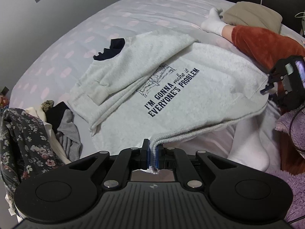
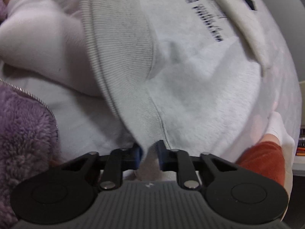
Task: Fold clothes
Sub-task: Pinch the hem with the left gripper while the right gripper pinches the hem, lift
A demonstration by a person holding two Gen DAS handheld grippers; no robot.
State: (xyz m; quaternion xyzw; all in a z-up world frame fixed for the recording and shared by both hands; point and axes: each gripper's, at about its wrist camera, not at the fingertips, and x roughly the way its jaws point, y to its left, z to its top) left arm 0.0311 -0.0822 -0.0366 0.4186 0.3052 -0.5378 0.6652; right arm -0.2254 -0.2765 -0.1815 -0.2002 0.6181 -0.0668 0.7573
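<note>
A light grey sweatshirt (image 1: pixel 209 76) with dark printed lettering lies on the bed, one sleeve folded across its chest. My left gripper (image 1: pixel 152 152) is shut on the ribbed hem at the near corner and holds that edge lifted off the sheet. At the sweatshirt's right corner, my right gripper (image 1: pixel 266 86) grips the hem. In the right wrist view the sweatshirt (image 2: pixel 190 76) fills the frame, blurred, and its ribbed hem runs down between the jaws of the right gripper (image 2: pixel 150 152), which are closed on it.
The bed sheet (image 1: pixel 95 28) is pale with pink dots. A pile of clothes (image 1: pixel 28 143) lies at the left edge. A person's legs in rust trousers (image 1: pixel 263 42) and white socks (image 1: pixel 251 143) rest at the right, beside a beige pillow (image 1: pixel 251 15) and a purple fleece jacket (image 1: pixel 291 133).
</note>
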